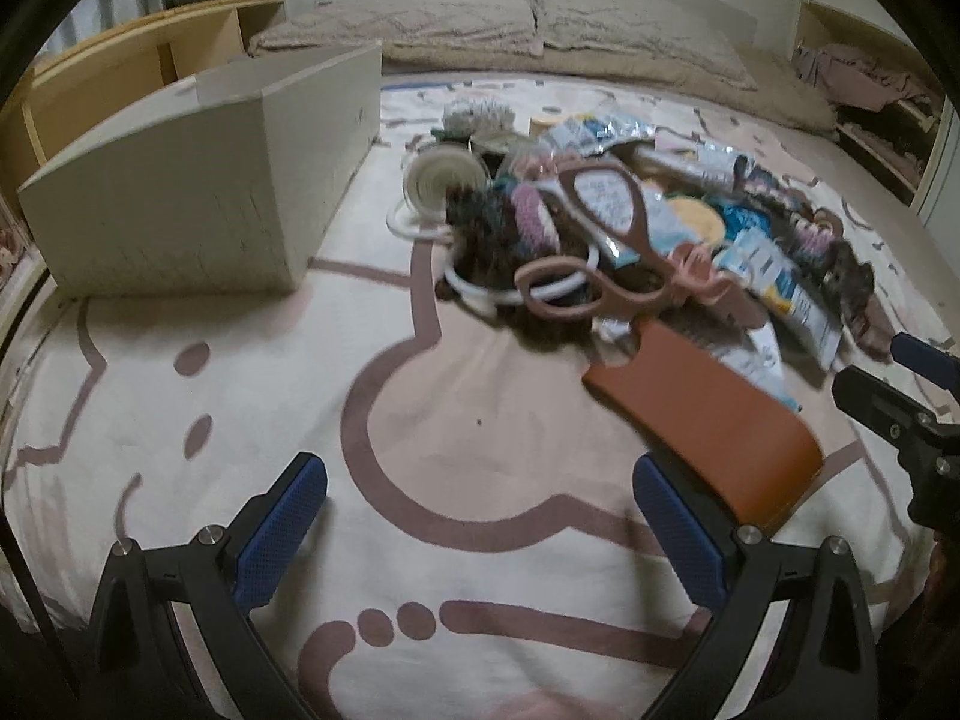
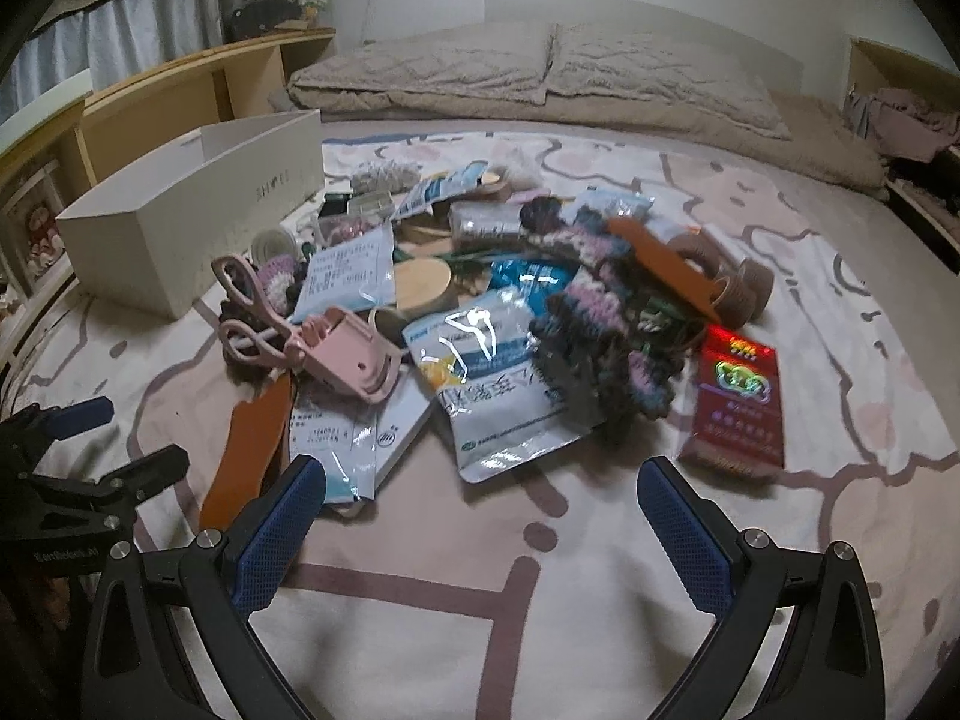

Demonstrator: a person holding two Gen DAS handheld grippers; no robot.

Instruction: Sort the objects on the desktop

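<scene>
Both left gripper (image 1: 480, 531) and right gripper (image 2: 480, 531) spread wide and empty above the blanket (image 2: 456, 630), heap of clutter (image 2: 480, 312) mid-frame, white box (image 2: 198, 204) upper left beside it.

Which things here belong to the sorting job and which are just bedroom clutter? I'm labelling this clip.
For the job: white rectangular cardboard box; long orange flat plastic shoehorn; pink plastic eyelash curler; red glossy packet; white foil pouch; dark crocheted yarn pieces.

Lying about: beige quilted pillows; wooden shelf; patterned cream blanket.
</scene>
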